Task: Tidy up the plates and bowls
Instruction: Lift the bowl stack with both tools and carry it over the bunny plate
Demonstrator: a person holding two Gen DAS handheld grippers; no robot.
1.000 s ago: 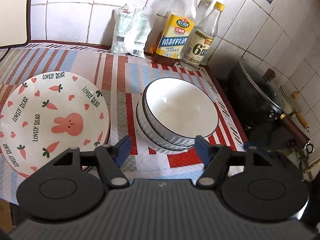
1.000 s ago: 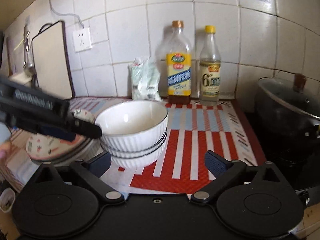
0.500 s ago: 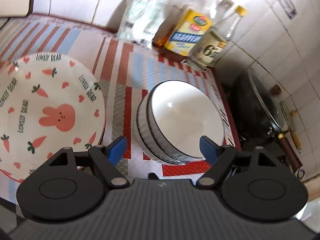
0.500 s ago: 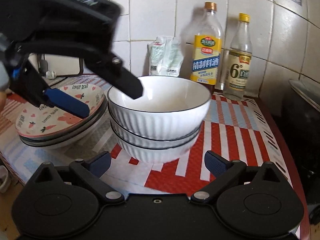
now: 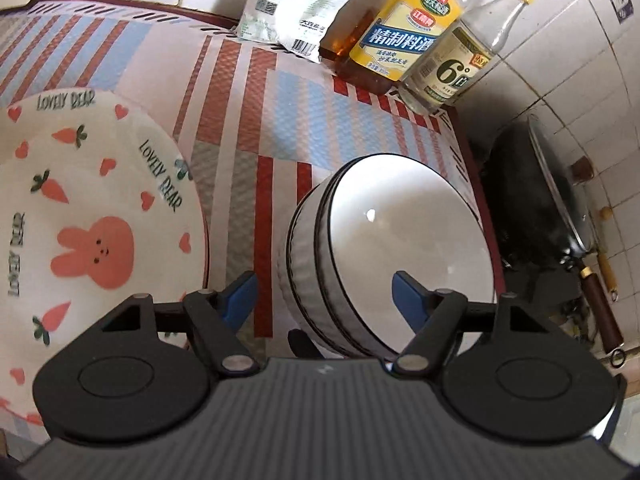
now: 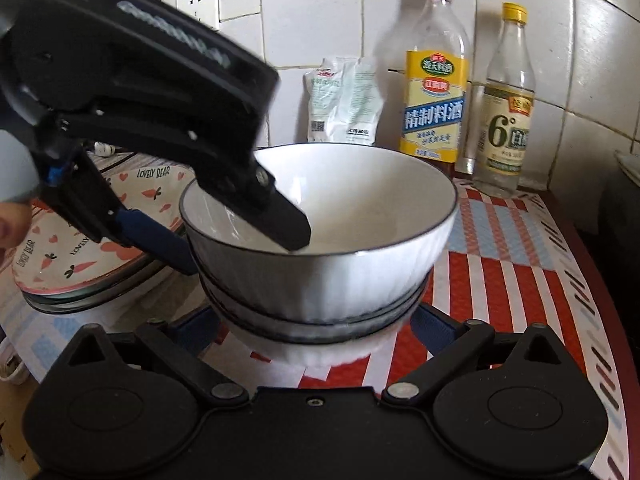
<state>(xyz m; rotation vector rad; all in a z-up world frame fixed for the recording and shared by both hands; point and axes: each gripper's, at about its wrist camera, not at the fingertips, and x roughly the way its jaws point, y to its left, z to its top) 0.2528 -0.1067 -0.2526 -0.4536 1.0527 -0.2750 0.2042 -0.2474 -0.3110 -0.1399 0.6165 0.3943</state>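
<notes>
A stack of white ribbed bowls [image 5: 400, 248] [image 6: 340, 208] with dark rims stands on the striped mat. Left of it lies a stack of rabbit-and-carrot plates [image 5: 92, 216] [image 6: 80, 256]. My left gripper [image 5: 324, 294] [image 6: 236, 246] straddles the top bowl's left rim, one finger inside the bowl and the blue-padded one outside. Its jaws are closing, and the pads stand apart from the bowl wall. My right gripper [image 6: 318, 330] is open at the foot of the stack, a finger on either side of the lowest bowl.
Two bottles [image 6: 436, 76] [image 6: 504, 104] and a white bag [image 6: 344, 100] stand against the tiled wall behind the bowls. A dark lidded wok [image 5: 548, 208] sits off the mat's right edge. A wall socket [image 6: 198, 4] is at the back left.
Both grippers have closed in on the bowl stack. The left one came down over the rim and now has one finger inside the top bowl; the right's fingers now flank the stack's base.
</notes>
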